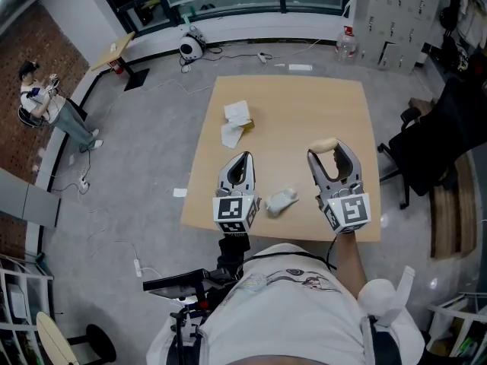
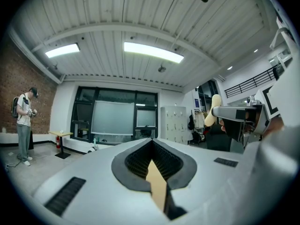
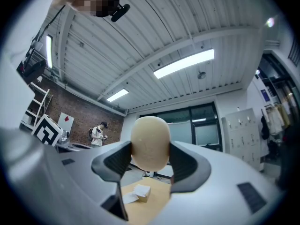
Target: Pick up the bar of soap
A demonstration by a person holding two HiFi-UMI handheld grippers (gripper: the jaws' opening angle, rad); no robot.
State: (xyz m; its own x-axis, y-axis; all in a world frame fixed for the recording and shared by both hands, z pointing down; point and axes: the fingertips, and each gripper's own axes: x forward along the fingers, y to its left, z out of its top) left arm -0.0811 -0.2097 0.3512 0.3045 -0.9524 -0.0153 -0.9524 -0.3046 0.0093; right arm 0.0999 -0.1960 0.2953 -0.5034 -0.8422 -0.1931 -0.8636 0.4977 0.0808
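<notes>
A pale cream oval bar of soap (image 3: 150, 142) is clamped between the jaws of my right gripper (image 3: 150, 149), which is shut on it and raised above the table; it also shows as the soap (image 1: 323, 144) at the tips of the right gripper (image 1: 332, 152), and as the soap (image 2: 215, 109) off to the right in the left gripper view. My left gripper (image 1: 240, 163) hovers over the table's near edge, its jaws shut with nothing between them (image 2: 152, 156).
A wooden table (image 1: 304, 105) carries a crumpled white wrapper (image 1: 281, 201) between the grippers and a small box with white paper (image 1: 237, 122) farther back. An office chair (image 1: 434, 147) stands to the right. A person (image 1: 47, 101) stands far off at left.
</notes>
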